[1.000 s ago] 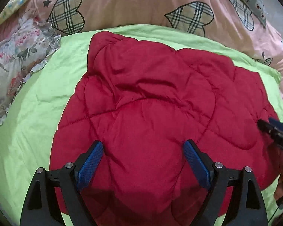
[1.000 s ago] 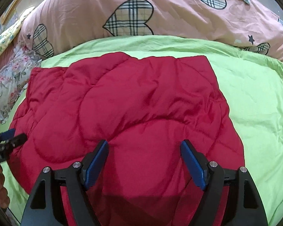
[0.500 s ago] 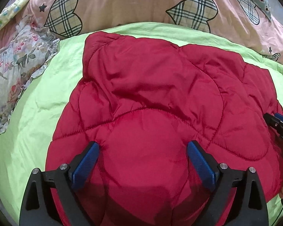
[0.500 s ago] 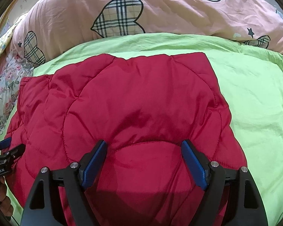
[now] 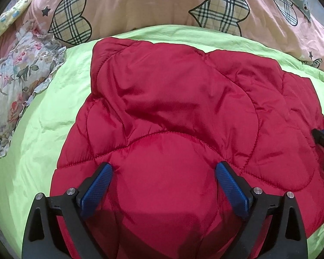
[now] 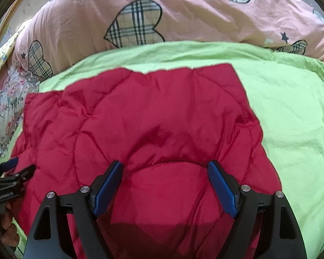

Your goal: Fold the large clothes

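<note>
A red quilted jacket [image 5: 183, 112] lies spread flat on a lime-green sheet [image 5: 45, 116], seen in both wrist views. My left gripper [image 5: 164, 165] hovers over the jacket's near left part, jaws open wide, with puffy red fabric below and between the blue pads but not pinched. My right gripper [image 6: 165, 163] stands open the same way over the jacket's [image 6: 153, 116] near right part. Each gripper shows at the edge of the other view: the right gripper [image 5: 321, 135] at the far right, the left gripper [image 6: 22, 165] at the far left with a hand behind it.
A pink quilt with plaid hearts [image 5: 162, 2] is piled along the far side of the bed. A floral ruffled pillow [image 5: 15, 82] lies at the left. Bare green sheet [image 6: 291, 116] stretches to the right of the jacket.
The left gripper's jaws have spread wider and it has moved a little forward and down over the jacket. The right gripper has barely moved.
</note>
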### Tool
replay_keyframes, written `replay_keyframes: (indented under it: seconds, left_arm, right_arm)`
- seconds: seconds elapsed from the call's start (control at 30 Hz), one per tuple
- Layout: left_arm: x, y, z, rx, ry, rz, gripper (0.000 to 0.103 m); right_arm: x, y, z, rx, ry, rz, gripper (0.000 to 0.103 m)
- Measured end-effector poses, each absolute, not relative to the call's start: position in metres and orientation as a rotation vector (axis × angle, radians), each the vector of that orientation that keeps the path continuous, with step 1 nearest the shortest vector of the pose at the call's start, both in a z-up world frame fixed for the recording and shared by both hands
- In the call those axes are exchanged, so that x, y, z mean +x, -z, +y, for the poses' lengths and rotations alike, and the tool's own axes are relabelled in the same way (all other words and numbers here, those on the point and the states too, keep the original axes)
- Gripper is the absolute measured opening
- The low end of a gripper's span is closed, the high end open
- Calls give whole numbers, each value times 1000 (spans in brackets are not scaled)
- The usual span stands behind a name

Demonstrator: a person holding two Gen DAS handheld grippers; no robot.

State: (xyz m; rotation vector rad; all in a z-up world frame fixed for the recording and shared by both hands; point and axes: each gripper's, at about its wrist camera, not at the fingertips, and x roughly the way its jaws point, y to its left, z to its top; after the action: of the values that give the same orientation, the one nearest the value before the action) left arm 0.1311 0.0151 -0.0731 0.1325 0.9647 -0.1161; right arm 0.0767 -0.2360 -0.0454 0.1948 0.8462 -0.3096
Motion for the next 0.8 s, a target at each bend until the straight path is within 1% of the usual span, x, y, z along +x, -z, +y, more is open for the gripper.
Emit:
replay_keyframes:
  seconds: [0.13, 0.2, 0.33, 0.5, 0.67, 0.8]
  left_arm:
    - [130, 73, 13, 139, 114, 962, 98]
    - [130, 74, 13, 138, 112, 962, 98]
    - [129, 73, 12, 143, 109, 960, 98]
    - [113, 61, 16, 136, 124, 962, 95]
    - [90, 56, 19, 129, 131, 964, 95]
    - [89, 59, 18, 139, 124, 973, 95]
  right_arm:
    - [56, 23, -225, 184, 296, 776, 82]
    - [52, 20, -220, 178, 278, 781, 82]
    - [62, 43, -220, 147, 279, 886, 83]
    - [67, 54, -223, 137, 292, 887, 83]
    - [67, 55, -222, 139, 297, 883, 83]
    - [64, 46, -218, 160, 295, 880, 82]
